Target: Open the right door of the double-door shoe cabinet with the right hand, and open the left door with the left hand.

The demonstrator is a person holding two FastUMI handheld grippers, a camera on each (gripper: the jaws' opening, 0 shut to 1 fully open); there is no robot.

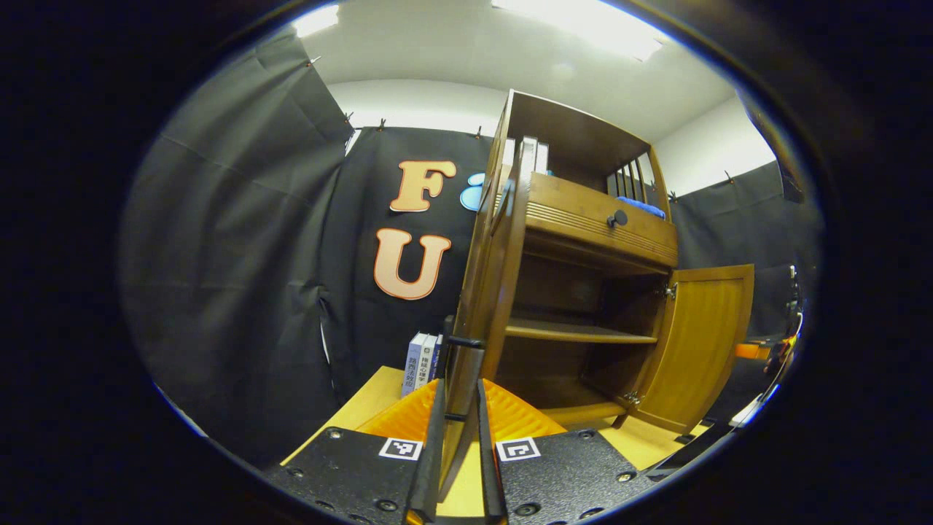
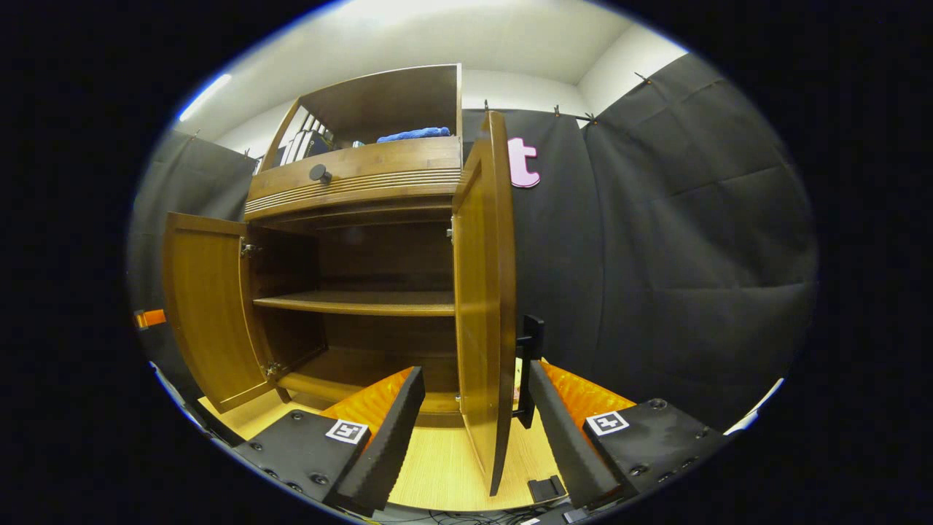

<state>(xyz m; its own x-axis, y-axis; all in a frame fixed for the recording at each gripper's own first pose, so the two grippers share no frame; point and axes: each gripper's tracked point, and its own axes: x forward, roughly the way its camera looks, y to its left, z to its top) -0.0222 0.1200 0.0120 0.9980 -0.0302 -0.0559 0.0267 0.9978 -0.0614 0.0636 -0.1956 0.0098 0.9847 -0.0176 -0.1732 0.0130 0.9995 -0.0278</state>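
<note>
Now the left gripper (image 1: 461, 437) clamps the left door (image 1: 466, 364) edge-on at bottom centre, while the right gripper (image 2: 474, 401) straddles the right door (image 2: 482, 292), fingers apart.

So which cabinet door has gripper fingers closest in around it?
The left door: the left gripper sits narrowly around its edge. The right gripper stands wide open around the right door.
</note>
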